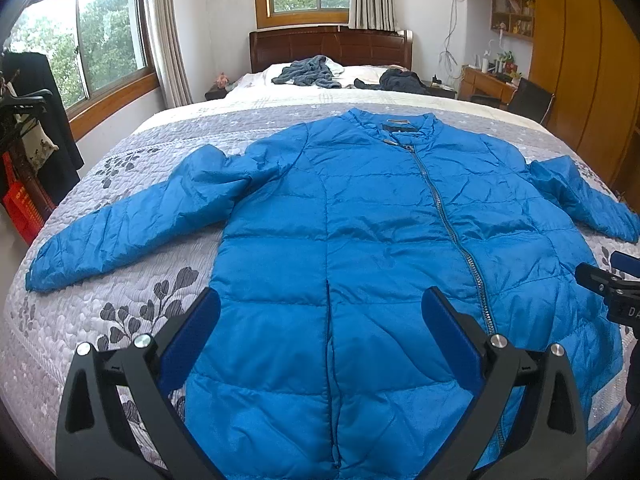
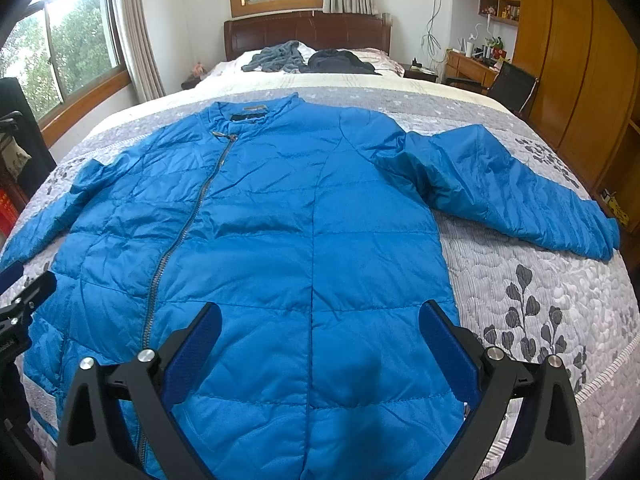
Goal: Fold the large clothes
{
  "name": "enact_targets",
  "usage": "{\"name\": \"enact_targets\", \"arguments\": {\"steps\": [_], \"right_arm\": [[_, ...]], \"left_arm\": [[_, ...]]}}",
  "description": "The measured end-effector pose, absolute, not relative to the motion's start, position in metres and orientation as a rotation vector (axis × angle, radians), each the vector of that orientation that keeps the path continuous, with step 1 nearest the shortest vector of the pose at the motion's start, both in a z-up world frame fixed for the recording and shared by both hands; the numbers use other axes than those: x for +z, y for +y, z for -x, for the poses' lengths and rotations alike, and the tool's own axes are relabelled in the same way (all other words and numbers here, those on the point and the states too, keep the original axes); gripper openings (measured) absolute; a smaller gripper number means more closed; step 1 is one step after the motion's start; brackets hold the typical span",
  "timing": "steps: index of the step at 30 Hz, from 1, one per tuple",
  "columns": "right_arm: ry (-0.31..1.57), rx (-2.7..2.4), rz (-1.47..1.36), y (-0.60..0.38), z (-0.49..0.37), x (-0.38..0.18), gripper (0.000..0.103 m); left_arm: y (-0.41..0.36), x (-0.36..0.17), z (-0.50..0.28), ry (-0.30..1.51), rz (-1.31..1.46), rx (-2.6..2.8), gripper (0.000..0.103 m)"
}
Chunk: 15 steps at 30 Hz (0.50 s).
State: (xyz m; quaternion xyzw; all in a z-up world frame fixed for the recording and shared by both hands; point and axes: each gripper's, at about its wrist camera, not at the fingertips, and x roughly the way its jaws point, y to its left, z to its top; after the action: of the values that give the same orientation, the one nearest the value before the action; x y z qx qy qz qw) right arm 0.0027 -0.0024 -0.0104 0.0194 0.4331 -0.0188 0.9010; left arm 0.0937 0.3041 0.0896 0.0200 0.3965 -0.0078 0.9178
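Blue jacket (image 1: 360,240) lay spread flat on the bed (image 1: 120,320), sleeves out, ready for folding. Left tongs (image 1: 320,320) and right tongs (image 2: 320,332) hovered apart over its near hem, empty.

A blue puffer jacket (image 2: 304,216) lies front-up and zipped on the grey floral bedspread (image 2: 532,292), collar toward twelve o'clock. One sleeve (image 2: 516,188) stretches out toward three o'clock; the other runs off toward nine. The right gripper (image 2: 320,336) hangs over the jacket's lower body at six o'clock, its blue-padded fingers (image 2: 448,348) spread wide with nothing between them. The left gripper (image 2: 20,304) shows partly at eight o'clock. Crumpled dark clothes (image 2: 308,59) lie by the wooden headboard (image 2: 308,30).
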Motion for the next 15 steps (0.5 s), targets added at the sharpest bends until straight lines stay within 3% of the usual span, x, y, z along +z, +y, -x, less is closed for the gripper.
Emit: {"name": "enact_targets", "arguments": {"steps": [15], "right_arm": [[0.897,-0.038,-0.04,-0.0025,-0.0023,-0.0085,0.099]], "left_arm": [[0.3054,0.0917,-0.0939,0.812,-0.048,-0.013,0.1]]}}
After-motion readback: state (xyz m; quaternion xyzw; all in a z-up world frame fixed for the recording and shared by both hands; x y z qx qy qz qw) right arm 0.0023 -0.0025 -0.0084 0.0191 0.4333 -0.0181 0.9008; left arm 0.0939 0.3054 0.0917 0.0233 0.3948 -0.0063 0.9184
